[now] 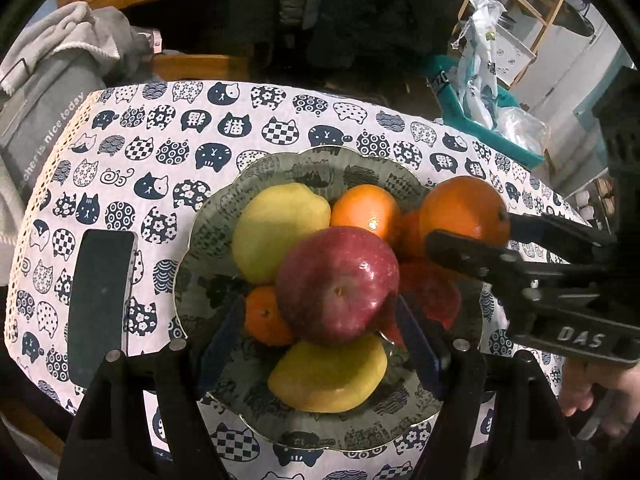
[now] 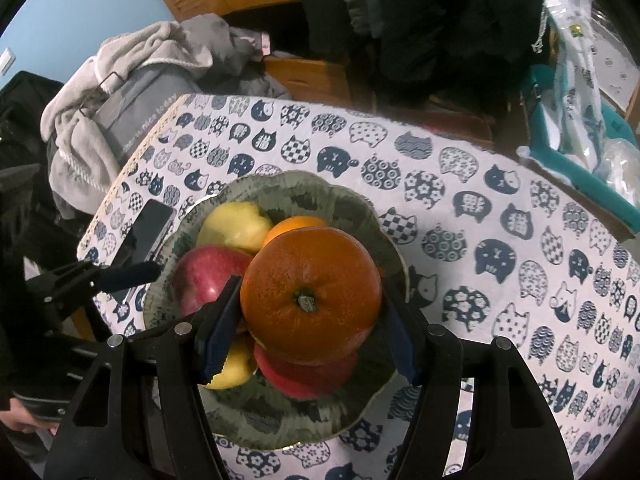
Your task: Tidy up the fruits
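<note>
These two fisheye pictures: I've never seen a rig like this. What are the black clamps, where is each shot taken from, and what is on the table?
No robot here: a person holds a two-finger clamp in each hand, with a camera on each looking along its fingers. The left wrist view shows the left gripper closed on a red apple. The right wrist view shows the right gripper closed on a large orange, above the plate. On the cat-print tablecloth sits a scalloped plate with yellow fruits, smaller oranges and another red fruit. A dark phone lies beside it.
</note>
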Tool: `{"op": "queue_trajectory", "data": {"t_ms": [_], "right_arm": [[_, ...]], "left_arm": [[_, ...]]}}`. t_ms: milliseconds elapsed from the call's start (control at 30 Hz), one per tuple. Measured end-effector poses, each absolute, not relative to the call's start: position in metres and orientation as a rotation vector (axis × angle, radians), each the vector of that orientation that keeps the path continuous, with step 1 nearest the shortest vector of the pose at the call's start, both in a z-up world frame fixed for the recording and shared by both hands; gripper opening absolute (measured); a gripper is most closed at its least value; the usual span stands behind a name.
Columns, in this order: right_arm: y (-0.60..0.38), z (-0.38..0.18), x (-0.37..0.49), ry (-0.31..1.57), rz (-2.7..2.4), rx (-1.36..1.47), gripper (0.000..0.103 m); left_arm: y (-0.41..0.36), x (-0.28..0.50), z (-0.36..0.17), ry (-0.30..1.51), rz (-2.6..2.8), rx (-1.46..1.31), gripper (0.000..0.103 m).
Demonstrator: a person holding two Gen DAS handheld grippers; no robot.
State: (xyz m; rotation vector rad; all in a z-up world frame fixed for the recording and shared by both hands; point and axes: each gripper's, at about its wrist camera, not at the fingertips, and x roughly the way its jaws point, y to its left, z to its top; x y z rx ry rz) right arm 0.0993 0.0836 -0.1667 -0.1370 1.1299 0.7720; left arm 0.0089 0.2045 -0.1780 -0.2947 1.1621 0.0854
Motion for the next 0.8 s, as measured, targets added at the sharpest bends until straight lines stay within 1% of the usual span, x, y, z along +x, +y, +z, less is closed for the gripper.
{"op": "queue_trajectory", "data": {"t_ms": [133,200,500,733,800], "right_arm": [[0.089,-0.176,0.101,1.154,0.777,-0.147,0.066],[0.090,-0.179,0.101,1.158,0.780,-0.147,0.069],[0.087,-0.161,0.106,1.128,0.795,-0.095,0.071],[0.079,-0.144,0.101,1.097,0.780,-0.094,0.071],[0.074,-0.135,0.099,1.079,0.769,-0.089,0.073]], "left_arm": [[0.205,0.008,-0.181,1.175,0.088,-0.287,0.078],[0.205,0.007,-0.181,1.178,0.088,-0.286,0.078],[0.210,0.003,-0.178,1.166,0.103,-0.290,0.078],[0.208,-0.002,-0.161,1.133,0.101,-0.282,0.078],[0.207,-0.004,-0.151,1.111,0.099,-0.281,0.078]]}}
